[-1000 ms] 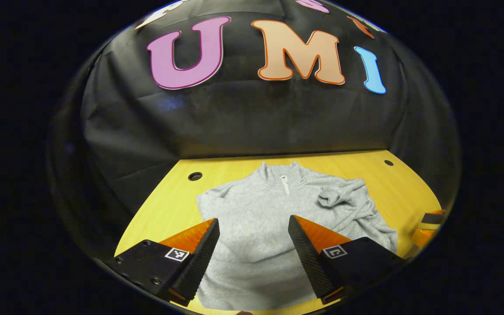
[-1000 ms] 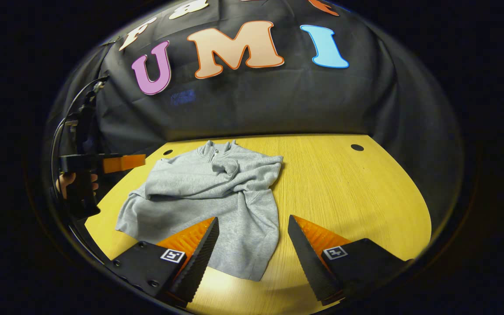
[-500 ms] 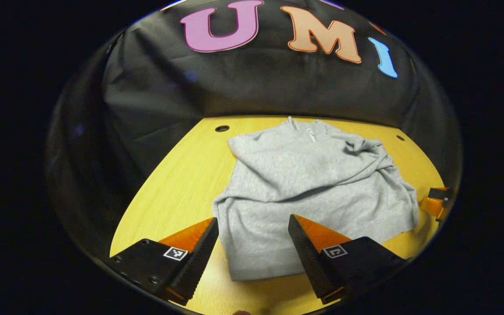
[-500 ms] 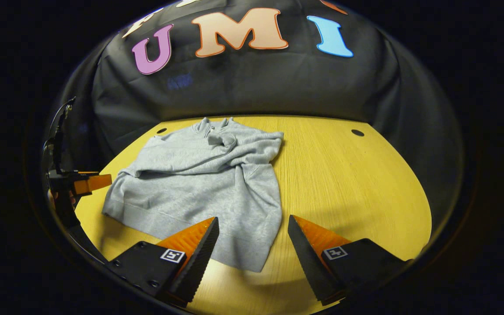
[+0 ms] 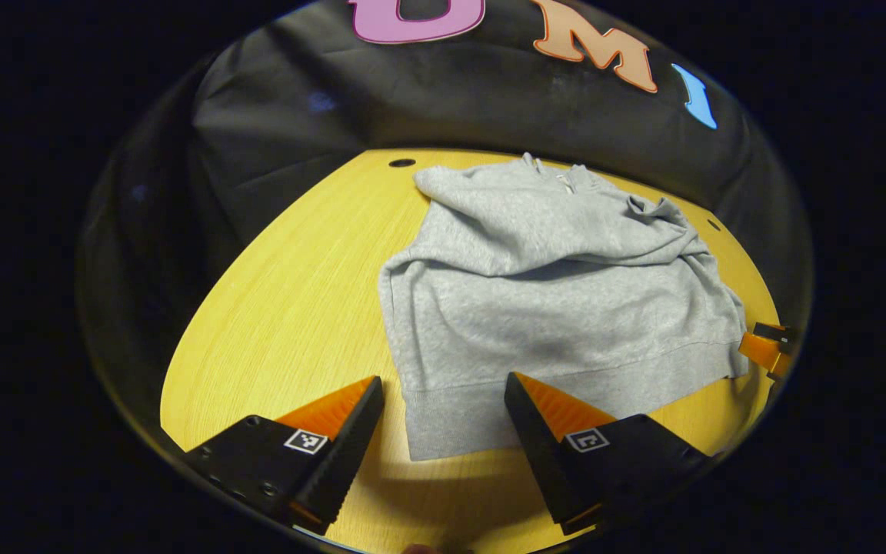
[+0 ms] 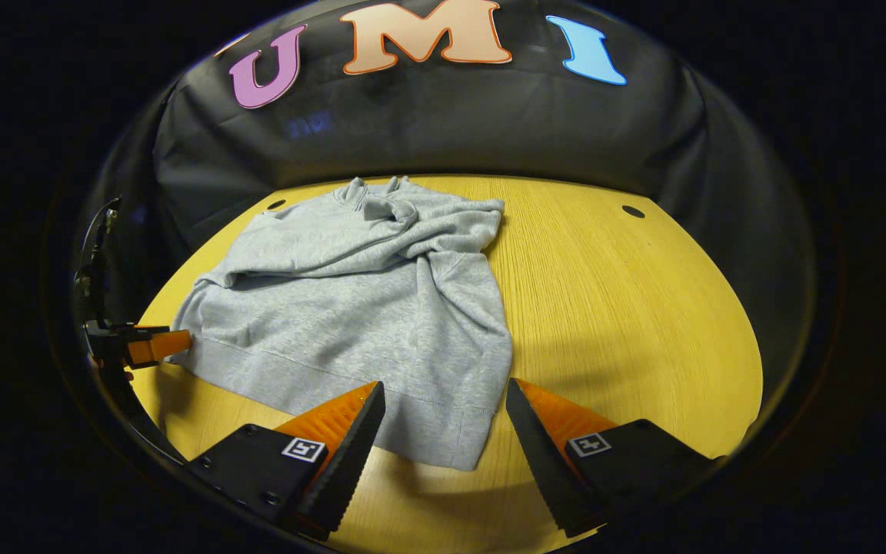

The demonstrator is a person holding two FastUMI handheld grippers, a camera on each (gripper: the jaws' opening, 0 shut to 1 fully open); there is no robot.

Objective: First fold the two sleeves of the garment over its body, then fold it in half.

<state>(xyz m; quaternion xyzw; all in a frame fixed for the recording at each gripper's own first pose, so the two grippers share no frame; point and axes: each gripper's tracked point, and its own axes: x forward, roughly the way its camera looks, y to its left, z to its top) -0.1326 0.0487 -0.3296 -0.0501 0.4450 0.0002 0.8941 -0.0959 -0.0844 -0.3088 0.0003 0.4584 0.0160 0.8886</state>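
Lying flat on table (image 6: 627, 308), collar at far edge, garment (image 5: 558, 308) had sleeves folded over body. Hem ran crosswise, nearest fingers. Left gripper (image 5: 443, 431) and right gripper (image 6: 443, 431), both spread, empty, straddled opposite hem corners.

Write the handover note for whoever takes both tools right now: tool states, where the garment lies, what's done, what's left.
Left tool: open, holding nothing, at the near left corner of the hem.
Right tool: open, holding nothing, at the near right corner of the hem.
Grey sweater: lies on the yellow table, collar toward the far wall, hem toward you.
Done: both sleeves lie across the chest, bunched rather than flat.
Left: grip the two hem corners and fold the sweater in half toward the collar.
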